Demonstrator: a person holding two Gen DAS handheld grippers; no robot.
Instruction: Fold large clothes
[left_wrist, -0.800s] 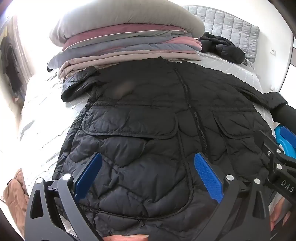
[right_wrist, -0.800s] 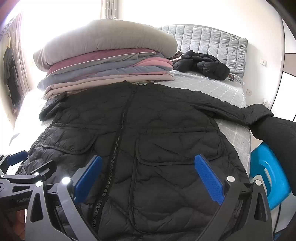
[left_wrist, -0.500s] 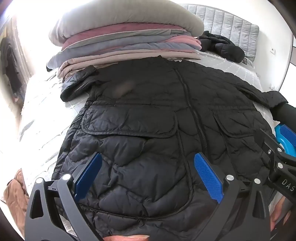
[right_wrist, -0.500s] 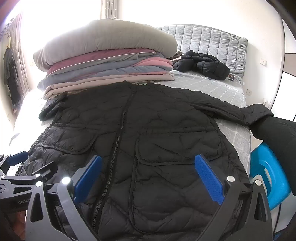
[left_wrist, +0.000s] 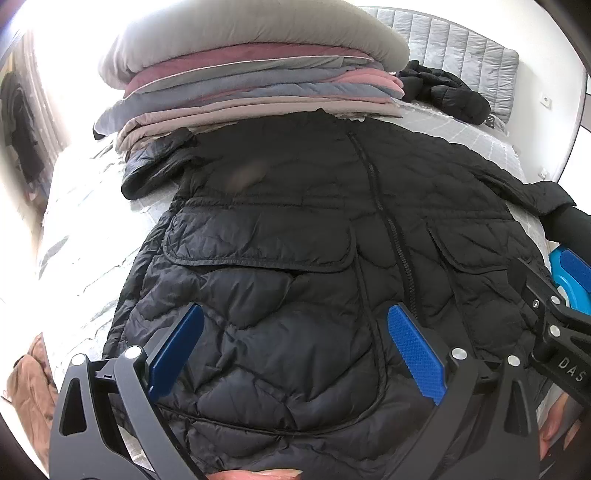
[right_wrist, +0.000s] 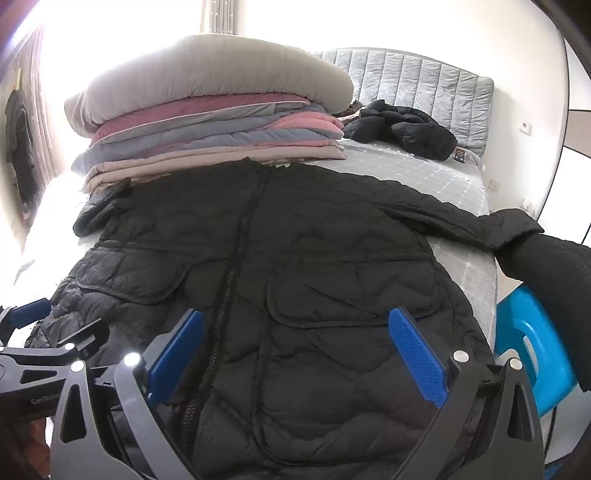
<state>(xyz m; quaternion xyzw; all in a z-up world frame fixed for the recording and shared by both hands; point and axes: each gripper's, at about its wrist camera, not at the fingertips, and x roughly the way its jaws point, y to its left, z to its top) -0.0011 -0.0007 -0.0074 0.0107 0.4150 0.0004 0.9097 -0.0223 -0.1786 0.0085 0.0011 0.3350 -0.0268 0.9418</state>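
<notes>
Left wrist view: a black quilted puffer jacket (left_wrist: 314, 258) lies flat on the bed (left_wrist: 74, 229), front up, zip closed, collar at the far end against a stack of folded blankets (left_wrist: 251, 77). Its fabric is glossy, stitched in wavy padded channels, with two flapped pockets. The left sleeve is bent at the far left; the right sleeve stretches to the right edge of the bed. The left hand-held gripper (left_wrist: 295, 354) hovers over the near hem with its jaws wide apart, its ribbed blue pads (left_wrist: 415, 354) clear of the fabric. The right hand-held gripper (left_wrist: 554, 325) shows at the right edge; its state cannot be told here. A second dark jacket (left_wrist: 447, 92) lies crumpled far right, near the padded grey headboard (left_wrist: 461, 51).

Right wrist view: the right hand-held gripper (right_wrist: 295, 358) stands wide open above the jacket's (right_wrist: 295, 258) near right half, the zip running just left of centre. A blue plastic stool (right_wrist: 532, 350) stands right of the bed (right_wrist: 413, 170).
</notes>
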